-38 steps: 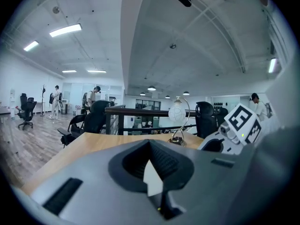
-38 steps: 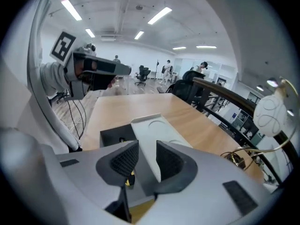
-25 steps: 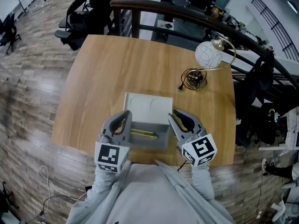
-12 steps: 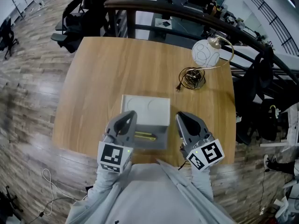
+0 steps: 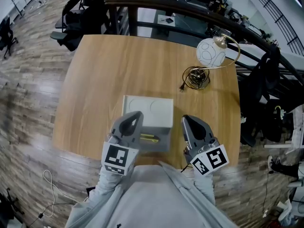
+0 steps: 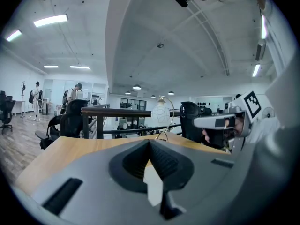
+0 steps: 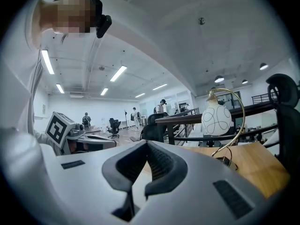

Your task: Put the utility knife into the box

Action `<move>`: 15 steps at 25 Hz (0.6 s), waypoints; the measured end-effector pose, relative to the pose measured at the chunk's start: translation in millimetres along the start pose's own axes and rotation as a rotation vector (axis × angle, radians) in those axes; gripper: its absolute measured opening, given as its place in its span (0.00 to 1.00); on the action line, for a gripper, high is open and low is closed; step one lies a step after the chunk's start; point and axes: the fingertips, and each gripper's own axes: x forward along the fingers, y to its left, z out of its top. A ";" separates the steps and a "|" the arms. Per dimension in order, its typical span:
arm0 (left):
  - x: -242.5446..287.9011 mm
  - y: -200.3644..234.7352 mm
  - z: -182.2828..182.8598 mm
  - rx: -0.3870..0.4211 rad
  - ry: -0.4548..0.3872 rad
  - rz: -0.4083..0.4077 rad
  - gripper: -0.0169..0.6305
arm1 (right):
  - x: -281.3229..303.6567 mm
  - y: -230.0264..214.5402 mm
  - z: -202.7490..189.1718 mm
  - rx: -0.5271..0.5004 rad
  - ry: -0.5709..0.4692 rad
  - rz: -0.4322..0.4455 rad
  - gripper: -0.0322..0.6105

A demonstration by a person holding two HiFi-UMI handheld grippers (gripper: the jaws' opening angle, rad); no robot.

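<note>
Both sets of fingers, on the left gripper (image 5: 132, 116) and right gripper (image 5: 189, 120), are together, empty; the utility knife (image 5: 150, 137) lies in the box (image 5: 160, 147), so lift clear without nudging it

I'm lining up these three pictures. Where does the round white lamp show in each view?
Head view: round white lamp upper right, at the far corner of the table.
Left gripper view: lamp at centre.
Right gripper view: lamp right of centre.
Shared landmark: the dark handrail behind the table.
</note>
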 end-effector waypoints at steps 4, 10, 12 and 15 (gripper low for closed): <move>3.2 0.9 0.8 -0.001 0.000 0.000 0.06 | 1.0 -1.2 -1.0 -0.001 0.000 0.001 0.08; -9.1 -2.5 3.2 -0.004 -0.003 0.007 0.05 | -6.1 9.4 4.4 -0.015 -0.012 0.002 0.08; -4.4 -1.3 2.1 -0.004 -0.003 0.007 0.05 | -3.3 5.9 2.3 -0.016 -0.012 0.000 0.08; -2.4 0.0 1.1 -0.006 -0.002 0.008 0.05 | -1.7 3.8 0.6 -0.011 -0.014 -0.006 0.08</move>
